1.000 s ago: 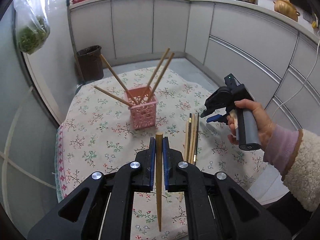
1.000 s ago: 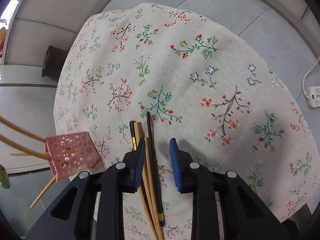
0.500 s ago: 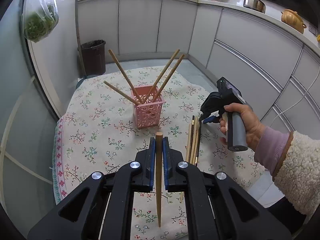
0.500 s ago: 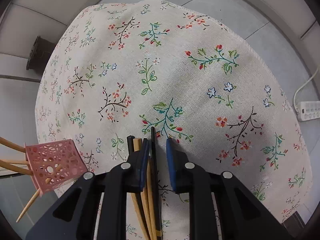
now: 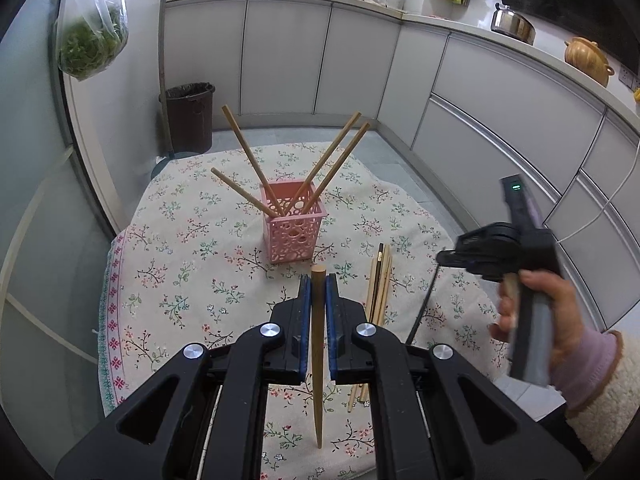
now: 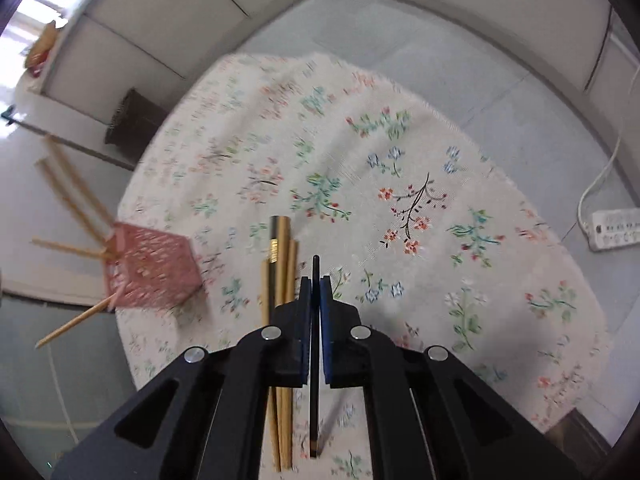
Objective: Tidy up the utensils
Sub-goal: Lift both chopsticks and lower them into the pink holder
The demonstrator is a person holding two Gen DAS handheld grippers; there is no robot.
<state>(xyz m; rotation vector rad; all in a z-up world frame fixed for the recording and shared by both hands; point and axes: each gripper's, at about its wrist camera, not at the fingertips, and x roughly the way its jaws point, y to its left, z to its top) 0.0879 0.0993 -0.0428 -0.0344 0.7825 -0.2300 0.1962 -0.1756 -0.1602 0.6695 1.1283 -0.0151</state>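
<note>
Left hand-held gripper (image 5: 315, 292) clamps a wooden chopstick (image 5: 317, 356) | right hand-held gripper (image 6: 315, 300) pinches a black chopstick (image 6: 315, 360), both seemingly bound for the pink holder (image 5: 294, 226) | spares (image 6: 280, 320) wait on the worktop (image 6: 400, 184)

Curved grey cabinets (image 5: 500, 92), pale tiled floor (image 6: 420, 68)

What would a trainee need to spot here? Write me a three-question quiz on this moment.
1. True or false: the left tool is shut on a wooden chopstick.
2. What colour is the chopstick that the right tool holds? A) black B) pink C) green
3. Fill in: ____ chopsticks stand in the pink basket.

Key: 1 true. 2 A, the black chopstick sits between the pads, apart from the loose chopsticks on the floral tablecloth. 3 four.
</note>
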